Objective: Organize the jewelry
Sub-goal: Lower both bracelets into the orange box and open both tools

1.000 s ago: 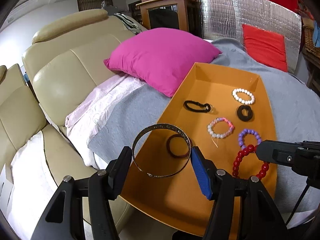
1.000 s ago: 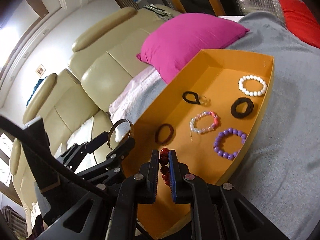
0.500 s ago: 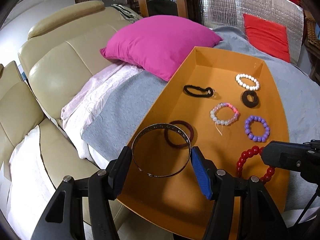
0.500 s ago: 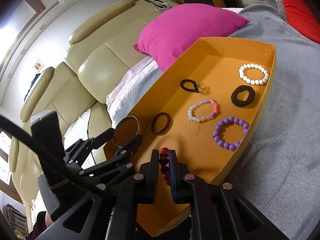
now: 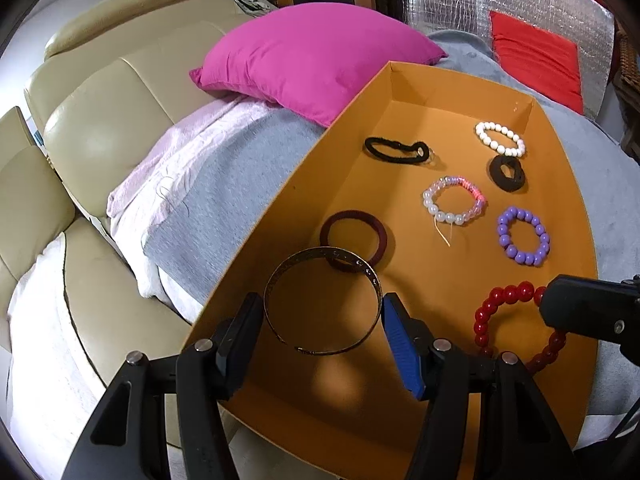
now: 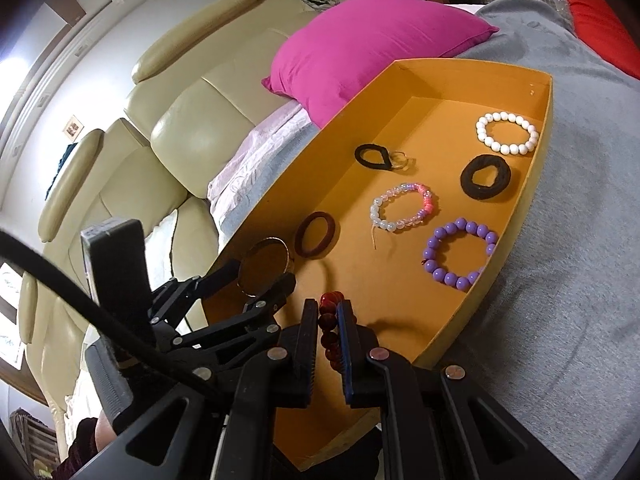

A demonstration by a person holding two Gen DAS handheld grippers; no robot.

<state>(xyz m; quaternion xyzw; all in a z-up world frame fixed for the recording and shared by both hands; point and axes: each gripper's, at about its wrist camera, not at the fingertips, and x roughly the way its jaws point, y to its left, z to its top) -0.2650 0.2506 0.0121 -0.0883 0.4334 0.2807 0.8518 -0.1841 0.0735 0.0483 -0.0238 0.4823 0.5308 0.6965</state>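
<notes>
My left gripper (image 5: 322, 320) is shut on a thin metal bangle (image 5: 320, 258), held across its width above the near left part of the orange tray (image 5: 448, 308). A red bead bracelet (image 5: 494, 304) hangs from my right gripper (image 6: 329, 320), which is shut on it over the tray's near end. The bangle (image 6: 266, 266) and the left gripper (image 6: 260, 280) also show in the right wrist view. On the tray floor lie a maroon band (image 5: 354, 240), a pink-and-clear bead bracelet (image 5: 454, 202), a purple bead bracelet (image 5: 522, 240), a white bead bracelet (image 5: 500, 138) and two black hair ties (image 5: 396, 148) (image 5: 506, 172).
The tray rests on a grey blanket (image 6: 572, 220) over a cream leather sofa (image 5: 92, 128). A magenta pillow (image 5: 312, 56) lies just behind the tray's far left corner. A red cushion (image 5: 536, 60) leans on a silver foil panel at the back right.
The left gripper has sunk with the bangle and come in over the tray's near left part, close by the maroon band. The right gripper has kept still with the red bracelet.
</notes>
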